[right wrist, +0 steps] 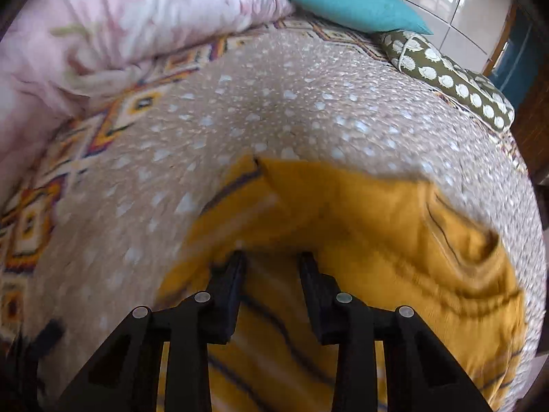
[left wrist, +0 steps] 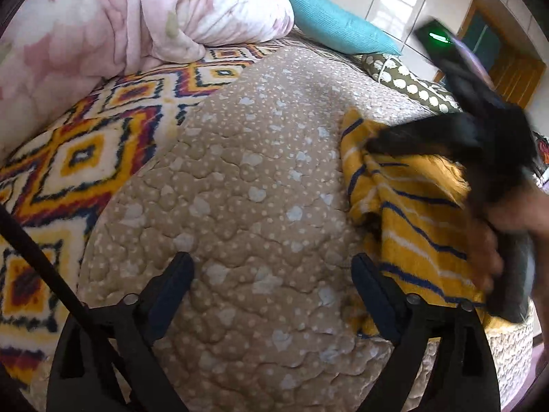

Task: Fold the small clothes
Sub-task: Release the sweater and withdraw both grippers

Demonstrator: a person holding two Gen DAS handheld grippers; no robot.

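A yellow garment with navy and white stripes (left wrist: 411, 226) lies crumpled on the beige dotted quilt (left wrist: 257, 171), right of my left gripper (left wrist: 272, 257). That gripper stands wide open over bare quilt, its right finger next to the cloth's edge. In the right wrist view the garment (right wrist: 360, 213) shows a plain yellow fold beyond the fingertips and stripes below them. My right gripper (right wrist: 273, 257) hovers over it with jaws partly apart and nothing visibly pinched. The left wrist view shows the right gripper (left wrist: 377, 146) blurred above the garment, held by a hand (left wrist: 497, 233).
A pink floral duvet (left wrist: 103, 17) is heaped at the back left, on a diamond-patterned blanket (left wrist: 85, 144). A teal pillow (left wrist: 336, 24) and an olive dotted cushion (left wrist: 411, 86) lie at the back. A black strap (left wrist: 41, 261) crosses the lower left. The bed ends at the right.
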